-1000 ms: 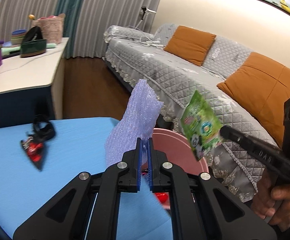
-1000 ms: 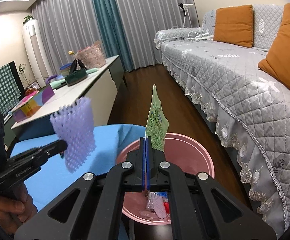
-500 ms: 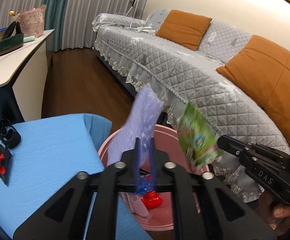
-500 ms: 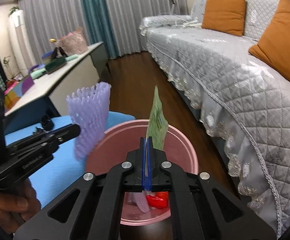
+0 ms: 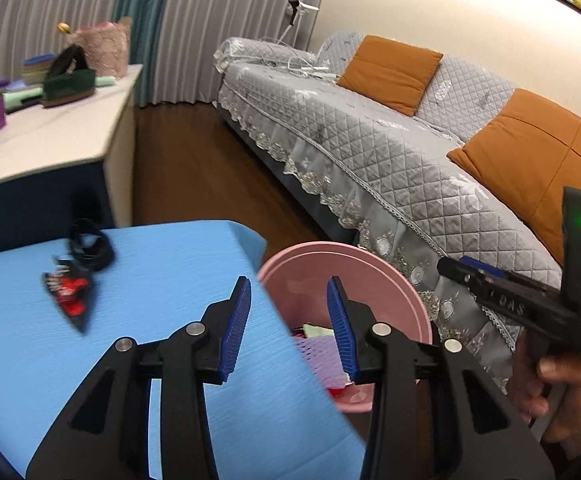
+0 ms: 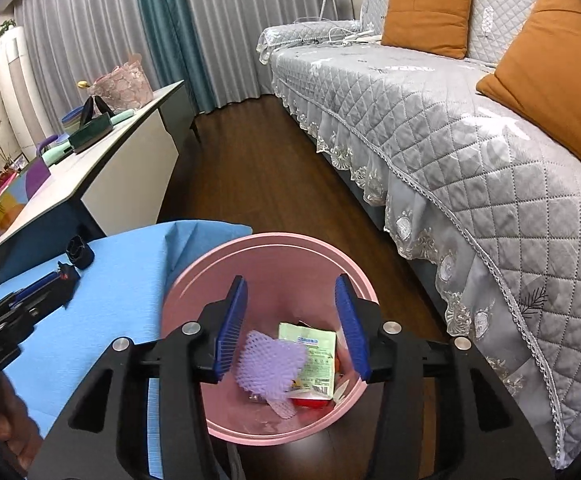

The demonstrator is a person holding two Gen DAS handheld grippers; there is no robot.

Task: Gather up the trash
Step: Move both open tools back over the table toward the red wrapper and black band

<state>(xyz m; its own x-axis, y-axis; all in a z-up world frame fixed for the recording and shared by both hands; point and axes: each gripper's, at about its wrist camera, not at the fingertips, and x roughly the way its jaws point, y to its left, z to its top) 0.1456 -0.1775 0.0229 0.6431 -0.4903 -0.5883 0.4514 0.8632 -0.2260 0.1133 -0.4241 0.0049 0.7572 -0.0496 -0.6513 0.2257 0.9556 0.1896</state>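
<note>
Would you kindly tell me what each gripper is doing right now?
Left gripper: jaws opening, nothing between them.
Right gripper: jaws opening, nothing between them.

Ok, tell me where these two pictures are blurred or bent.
Left wrist view: motion blur smears the red-and-black wrapper and black strap on the blue tablecloth; the sofa stays fairly sharp. Right wrist view: sharper, though the purple foam net in the pink bin looks soft. Both: fisheye bending, dark corners.

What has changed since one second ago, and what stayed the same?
Both grippers let go: the left gripper dropped the purple foam net, the right gripper the green packet. Both fell into the pink bin; jaws are opening, empty. The red wrapper stayed.
</note>
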